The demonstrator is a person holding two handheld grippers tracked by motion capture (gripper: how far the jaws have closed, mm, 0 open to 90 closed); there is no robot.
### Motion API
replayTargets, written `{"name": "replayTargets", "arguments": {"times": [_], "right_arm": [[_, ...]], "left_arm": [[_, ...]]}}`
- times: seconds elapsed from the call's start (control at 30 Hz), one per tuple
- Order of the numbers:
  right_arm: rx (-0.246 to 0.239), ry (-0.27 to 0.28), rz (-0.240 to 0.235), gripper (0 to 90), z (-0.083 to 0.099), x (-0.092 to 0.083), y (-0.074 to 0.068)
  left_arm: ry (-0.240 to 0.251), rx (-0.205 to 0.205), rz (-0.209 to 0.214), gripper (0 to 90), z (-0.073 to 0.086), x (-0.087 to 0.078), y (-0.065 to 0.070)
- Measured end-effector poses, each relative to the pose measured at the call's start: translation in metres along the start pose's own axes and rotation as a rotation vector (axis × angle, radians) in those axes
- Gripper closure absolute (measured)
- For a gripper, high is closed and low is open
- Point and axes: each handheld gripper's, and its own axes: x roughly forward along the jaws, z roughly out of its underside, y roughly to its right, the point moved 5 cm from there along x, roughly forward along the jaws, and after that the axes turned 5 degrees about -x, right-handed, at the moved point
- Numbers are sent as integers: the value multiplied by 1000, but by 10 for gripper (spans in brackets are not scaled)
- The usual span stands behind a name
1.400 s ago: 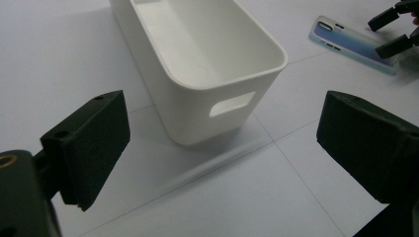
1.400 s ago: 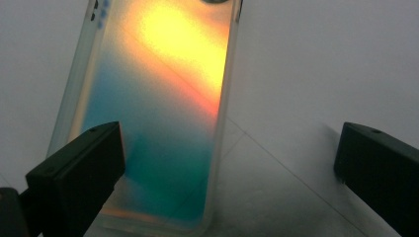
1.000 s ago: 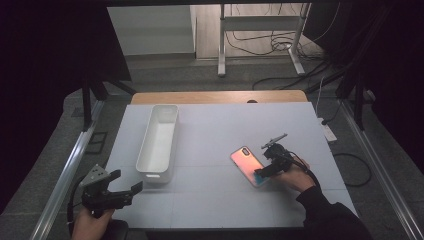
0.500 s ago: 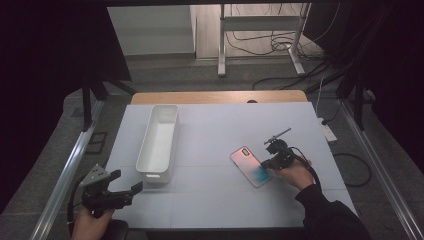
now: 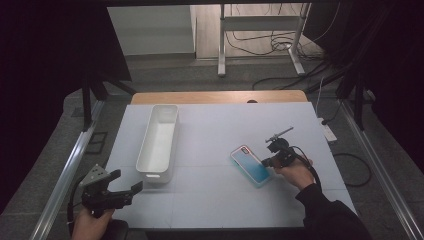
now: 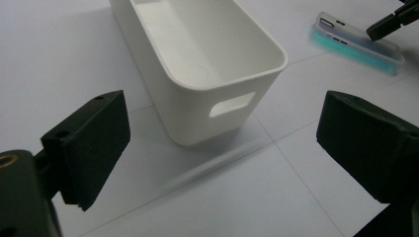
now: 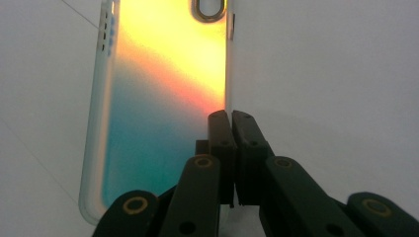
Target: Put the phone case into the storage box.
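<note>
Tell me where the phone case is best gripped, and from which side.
The phone case lies flat on the table, so its thin long edge is probably the best hold. Come in low from the side nearer the person's right, where the right gripper has its jaws closed on that raised rim, away from the camera cutout.

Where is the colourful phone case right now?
In the high view the phone case lies flat on the table's right half, right of the white bin. The right gripper pinches its right edge.

White bin [image 5: 159, 142] blocks the left — phone case [image 5: 251, 165] (right) — bare table [image 5: 210, 200] between.
</note>
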Motion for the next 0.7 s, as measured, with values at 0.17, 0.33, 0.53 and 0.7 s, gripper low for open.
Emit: {"name": "replayTargets", "arguments": {"times": [0.17, 0.33, 0.53, 0.7], "right_arm": [[13, 42, -8, 881, -2, -7, 0], [-1, 84, -16, 881, -4, -14, -3], [-10, 129, -12, 881, -6, -23, -7], [-14, 168, -7, 881, -7, -31, -9]], "left_arm": [[2, -3, 2, 63, 0, 0, 0], [5, 0, 5, 60, 0, 0, 0], [3, 3, 7, 57, -1, 0, 0], [3, -7, 23, 45, -1, 0, -1]]}}
